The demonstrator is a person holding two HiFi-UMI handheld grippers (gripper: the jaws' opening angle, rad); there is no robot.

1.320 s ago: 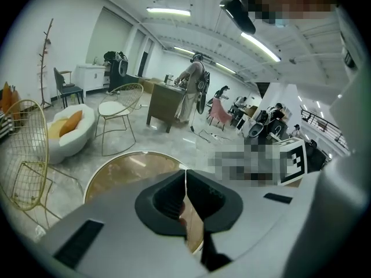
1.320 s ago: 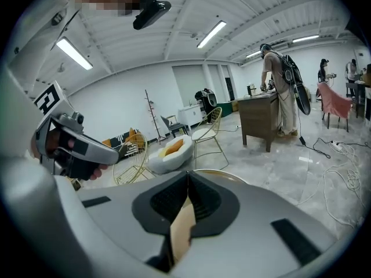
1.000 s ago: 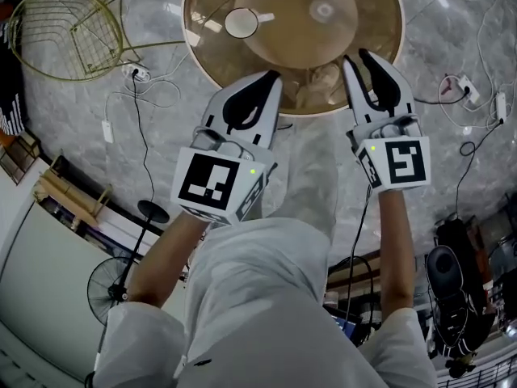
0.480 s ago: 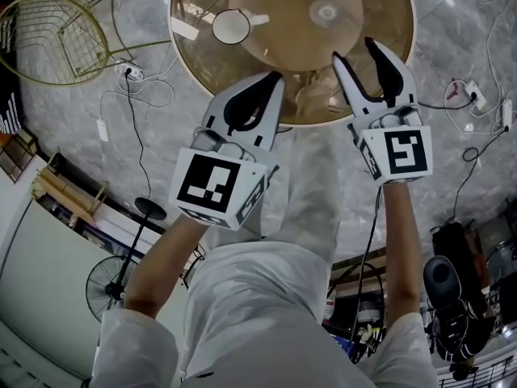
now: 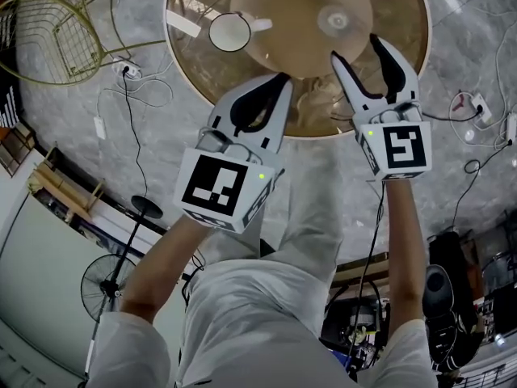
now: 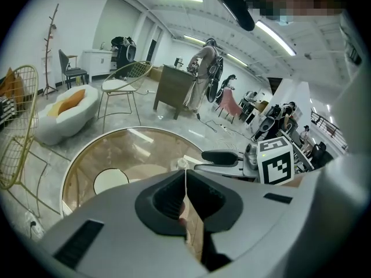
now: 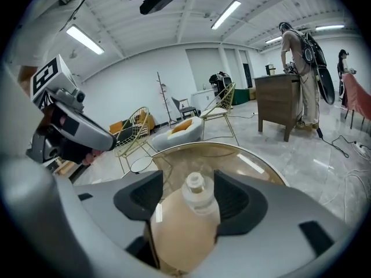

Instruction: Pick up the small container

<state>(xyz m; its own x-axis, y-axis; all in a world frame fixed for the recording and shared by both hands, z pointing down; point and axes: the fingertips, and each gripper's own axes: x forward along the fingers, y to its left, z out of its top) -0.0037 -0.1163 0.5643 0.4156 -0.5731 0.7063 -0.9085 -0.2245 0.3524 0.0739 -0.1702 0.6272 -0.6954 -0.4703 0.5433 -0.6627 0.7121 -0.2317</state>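
Since a second ago both grippers have come lower over the round glass table with its gold rim, and the right gripper has just been opening its jaws, which now stand wide with nothing pressed between them. On the glass, toward 1 o'clock of the tabletop, the small clear plastic container with a round cap stands upright, just beyond the right jaw tips at their 11 o'clock, untouched. Beside it the left gripper is closed tight and empty. At 10 o'clock sits a white round cup
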